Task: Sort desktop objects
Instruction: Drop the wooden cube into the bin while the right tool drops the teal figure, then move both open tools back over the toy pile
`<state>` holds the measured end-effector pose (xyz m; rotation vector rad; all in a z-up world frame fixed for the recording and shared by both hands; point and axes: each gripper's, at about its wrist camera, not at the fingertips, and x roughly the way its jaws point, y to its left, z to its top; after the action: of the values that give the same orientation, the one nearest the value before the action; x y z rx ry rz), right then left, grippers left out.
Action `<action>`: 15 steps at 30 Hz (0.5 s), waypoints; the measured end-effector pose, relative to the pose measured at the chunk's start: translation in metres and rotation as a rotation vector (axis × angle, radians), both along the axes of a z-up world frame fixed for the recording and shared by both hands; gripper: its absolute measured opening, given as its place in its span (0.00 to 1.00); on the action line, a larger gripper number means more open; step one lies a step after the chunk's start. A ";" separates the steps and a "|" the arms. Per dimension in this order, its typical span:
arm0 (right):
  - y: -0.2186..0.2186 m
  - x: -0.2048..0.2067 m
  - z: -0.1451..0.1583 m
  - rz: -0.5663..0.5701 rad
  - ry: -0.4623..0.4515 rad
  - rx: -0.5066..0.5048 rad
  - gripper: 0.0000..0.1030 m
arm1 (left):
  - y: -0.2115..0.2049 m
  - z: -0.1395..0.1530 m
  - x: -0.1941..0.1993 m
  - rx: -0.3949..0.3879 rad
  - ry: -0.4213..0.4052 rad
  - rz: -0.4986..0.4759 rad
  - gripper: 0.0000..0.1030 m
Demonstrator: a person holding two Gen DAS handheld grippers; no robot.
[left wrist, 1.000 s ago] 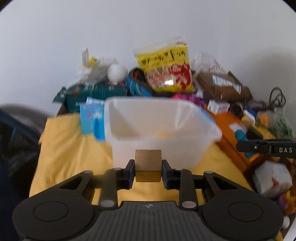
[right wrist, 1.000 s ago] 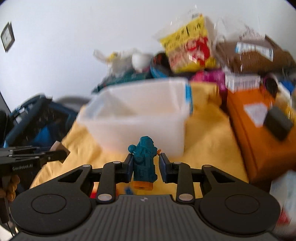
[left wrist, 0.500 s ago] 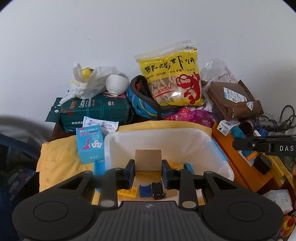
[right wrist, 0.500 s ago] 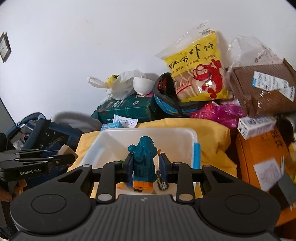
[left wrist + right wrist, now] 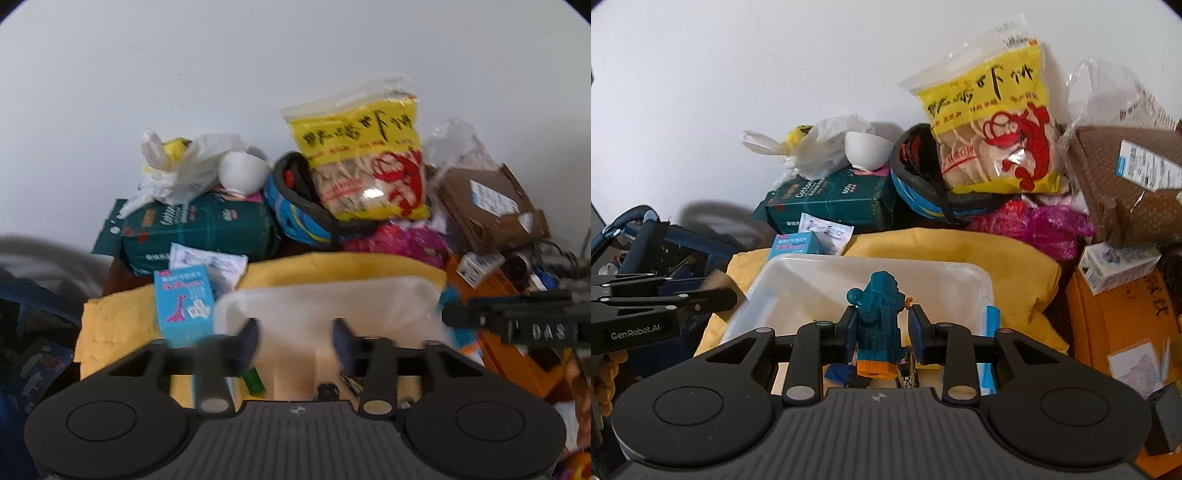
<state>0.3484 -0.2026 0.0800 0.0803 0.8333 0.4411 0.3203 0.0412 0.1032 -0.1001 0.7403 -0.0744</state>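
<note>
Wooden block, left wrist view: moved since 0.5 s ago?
Yes. The wooden block has dropped below the left hand-held gripper, now open, into the white bin.

Against the wall I see a yellow snack bag [image 5: 993, 122] leaning on a blue helmet [image 5: 916, 184], beside a dark green tissue pack [image 5: 831, 203] topped by a white bowl [image 5: 866, 147]; a brown parcel [image 5: 1134, 184] sits farther right.

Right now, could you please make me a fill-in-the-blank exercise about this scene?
1. The toy in the right gripper has an ___ base.
2. The left gripper is ___, gripping nothing.
3. The bin stands on a ___ cloth.

Missing words: orange; open; yellow.
</note>
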 end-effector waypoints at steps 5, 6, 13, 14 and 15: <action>0.005 0.004 -0.007 -0.023 -0.023 -0.054 0.64 | 0.003 -0.006 -0.006 0.027 0.001 0.002 0.58; 0.003 0.001 -0.009 -0.026 -0.022 -0.043 0.64 | 0.003 -0.008 -0.012 0.037 -0.003 -0.007 0.58; -0.012 -0.063 -0.031 0.027 -0.077 -0.030 0.64 | -0.005 -0.040 -0.084 0.061 -0.044 -0.059 0.58; -0.014 -0.078 -0.036 0.044 -0.088 -0.036 0.64 | -0.008 -0.048 -0.099 0.063 -0.044 -0.068 0.58; -0.017 -0.092 -0.042 0.065 -0.103 -0.041 0.64 | -0.011 -0.056 -0.111 0.064 -0.037 -0.077 0.58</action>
<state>0.2563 -0.2197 0.0375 -0.0075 0.7450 0.4848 0.2089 0.0300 0.0472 -0.0096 0.7084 -0.1253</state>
